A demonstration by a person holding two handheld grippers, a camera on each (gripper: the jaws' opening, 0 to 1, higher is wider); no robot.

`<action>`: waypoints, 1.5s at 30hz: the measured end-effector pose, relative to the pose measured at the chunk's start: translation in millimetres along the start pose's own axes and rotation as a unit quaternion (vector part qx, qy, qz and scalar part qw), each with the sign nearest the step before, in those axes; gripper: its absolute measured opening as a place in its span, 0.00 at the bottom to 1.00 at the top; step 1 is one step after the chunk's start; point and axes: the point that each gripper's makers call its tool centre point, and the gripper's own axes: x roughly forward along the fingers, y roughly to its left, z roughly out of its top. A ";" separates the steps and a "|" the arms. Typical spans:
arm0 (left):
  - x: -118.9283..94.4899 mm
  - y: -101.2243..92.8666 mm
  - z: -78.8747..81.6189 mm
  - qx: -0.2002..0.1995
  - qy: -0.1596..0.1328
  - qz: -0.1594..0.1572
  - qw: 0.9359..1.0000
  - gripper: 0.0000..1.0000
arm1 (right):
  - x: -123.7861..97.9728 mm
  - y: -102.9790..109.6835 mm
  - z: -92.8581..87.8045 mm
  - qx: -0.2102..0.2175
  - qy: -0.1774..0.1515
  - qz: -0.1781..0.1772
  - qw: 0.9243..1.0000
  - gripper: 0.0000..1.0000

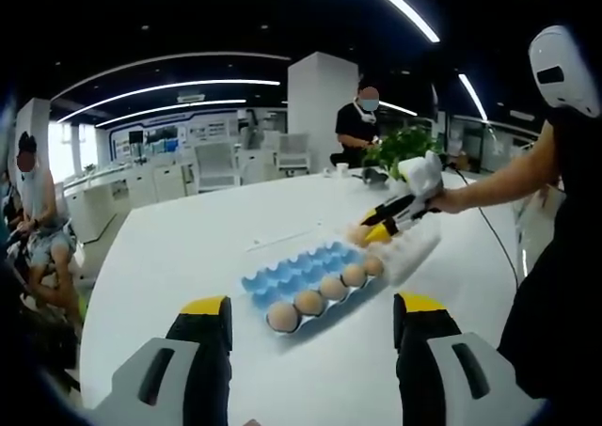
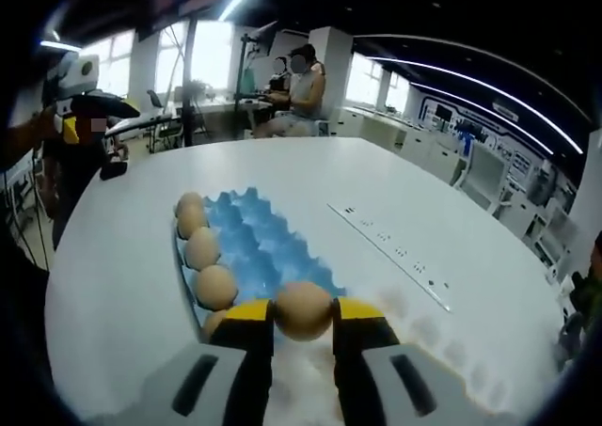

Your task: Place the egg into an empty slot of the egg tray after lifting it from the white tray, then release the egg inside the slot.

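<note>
Keep the right gripper [image 2: 302,324] pinched on the egg [image 2: 303,309] with light, even pressure; carry it level from the white tray [image 2: 310,388] at lower centre of the right gripper view to an empty cup of the blue egg tray [image 2: 268,247], clear of the row of eggs [image 2: 201,249] along its left edge; lower fully into the cup before parting the jaws. Seen in the left gripper view at right of centre, reaching in low over the tray end, held by an outstretched hand [image 1: 450,200]; left gripper [image 1: 312,324] spread and holding nothing, hovering back over the white table [image 1: 188,247], jaws rising from lower frame.
</note>
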 end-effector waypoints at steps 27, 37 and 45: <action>-1.9 5.0 -3.6 -0.004 0.002 0.002 1.000 0.70 | 54.0 50.8 46.6 -0.012 -0.030 0.058 0.998 0.24; -1.8 6.2 -3.9 -0.004 0.002 0.001 1.000 0.70 | 66.6 63.3 54.8 -0.016 -0.033 0.070 0.997 0.24; -1.4 6.7 -4.7 -0.003 0.003 0.001 1.000 0.70 | 76.1 72.2 64.3 -0.015 -0.040 0.077 0.996 0.24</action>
